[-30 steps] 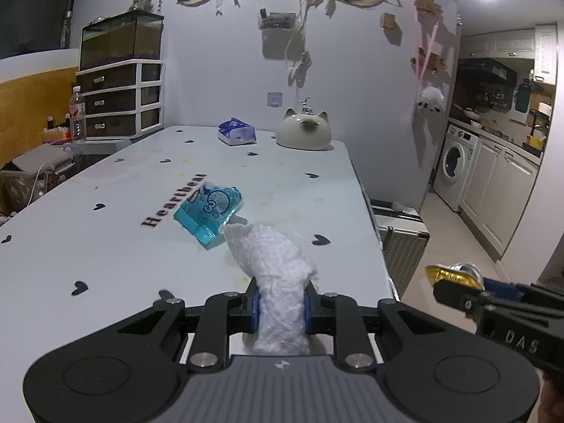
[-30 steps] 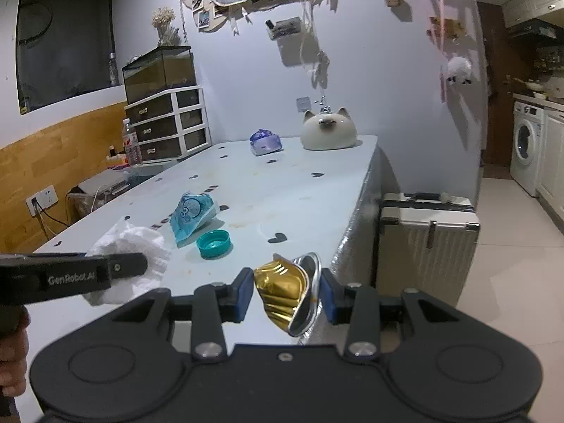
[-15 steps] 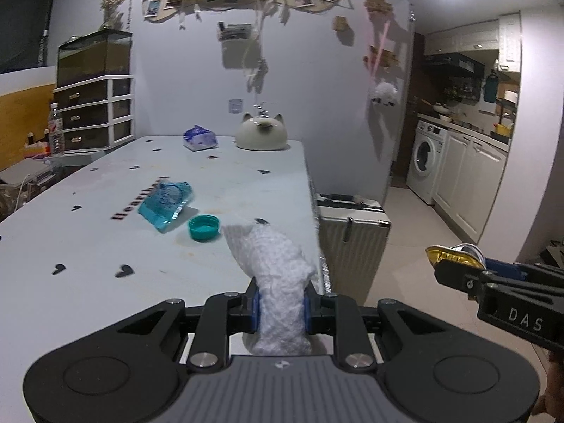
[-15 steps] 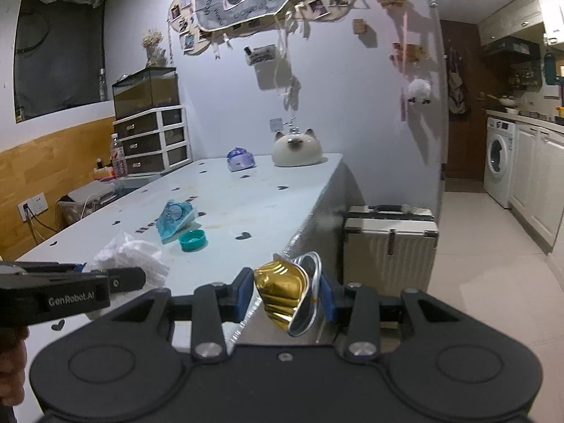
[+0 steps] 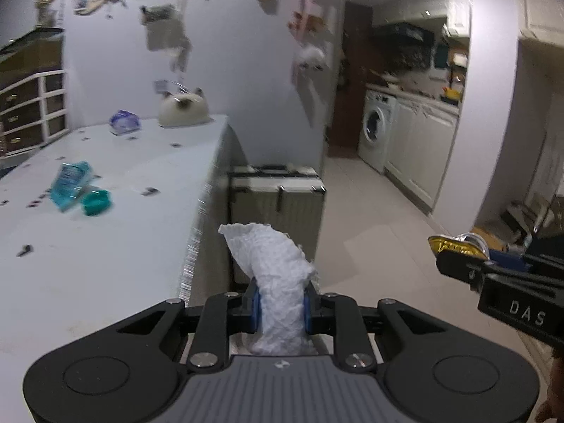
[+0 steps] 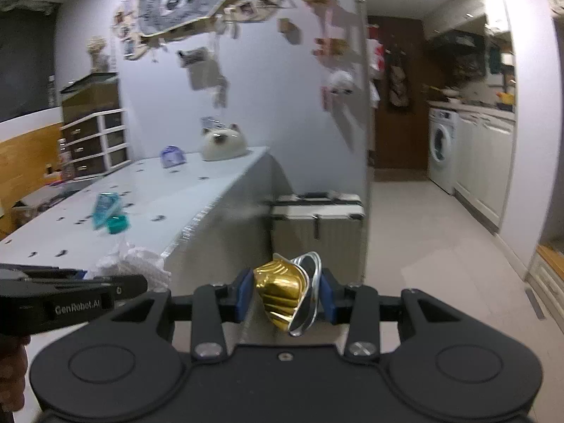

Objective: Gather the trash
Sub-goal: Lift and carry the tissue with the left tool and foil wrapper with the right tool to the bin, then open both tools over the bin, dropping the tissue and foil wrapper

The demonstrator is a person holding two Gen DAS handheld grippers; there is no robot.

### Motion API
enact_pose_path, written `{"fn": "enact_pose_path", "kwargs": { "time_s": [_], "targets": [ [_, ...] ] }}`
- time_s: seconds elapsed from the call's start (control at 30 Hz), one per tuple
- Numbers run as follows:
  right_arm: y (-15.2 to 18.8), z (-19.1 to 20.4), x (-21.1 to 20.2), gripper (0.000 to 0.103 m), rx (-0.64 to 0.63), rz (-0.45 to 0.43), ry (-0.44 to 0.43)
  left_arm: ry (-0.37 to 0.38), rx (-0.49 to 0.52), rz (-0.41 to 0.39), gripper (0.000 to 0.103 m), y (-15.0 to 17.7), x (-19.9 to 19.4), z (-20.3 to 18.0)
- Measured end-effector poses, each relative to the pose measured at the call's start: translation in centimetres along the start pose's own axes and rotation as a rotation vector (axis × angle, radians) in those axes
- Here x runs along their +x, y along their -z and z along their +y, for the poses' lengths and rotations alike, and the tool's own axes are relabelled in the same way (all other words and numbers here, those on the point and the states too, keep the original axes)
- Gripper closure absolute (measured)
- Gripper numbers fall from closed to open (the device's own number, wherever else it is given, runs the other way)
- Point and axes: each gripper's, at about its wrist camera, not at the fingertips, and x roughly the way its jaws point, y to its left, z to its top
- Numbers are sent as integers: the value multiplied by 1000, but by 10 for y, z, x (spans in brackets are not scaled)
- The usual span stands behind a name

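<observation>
Left wrist view: a crumpled tissue (image 5: 278,282), soft and light, is pinched mid-body by the left gripper (image 5: 279,308); the crushable gold capsule (image 6: 283,290) is clamped by the right gripper (image 6: 284,294).

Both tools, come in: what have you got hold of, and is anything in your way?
Left tool shut on crumpled paper towel. Right tool shut on gold capsule. Teal wrapper and cap on table. Suitcase ahead on floor.

Suitcase (image 5: 276,190) – washing machine (image 5: 375,130) beyond
</observation>
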Motion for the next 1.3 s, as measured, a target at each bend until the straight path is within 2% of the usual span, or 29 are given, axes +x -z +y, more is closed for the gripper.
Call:
{"fn": "enact_pose_path", "kwargs": {
  "time_s": [0.3,0.4,0.6,0.83,1.03,1.3],
  "targets": [
    [53,-67,33,62,67,120,106,36,81,124,80,30,73,-63],
    [74,-88,50,62,104,177,126,69,75,172,80,41,102,-76],
    [106,-119,91,62,169,273,162,79,60,292,80,68,169,-92],
    [145,-133,155,62,242,384,164,65,62,411,80,100,240,-93],
    [182,-142,215,62,332,468,157,44,37,500,80,129,306,-79],
    [238,-161,280,62,457,590,162,24,-28,572,80,160,374,-54]
  ]
}}
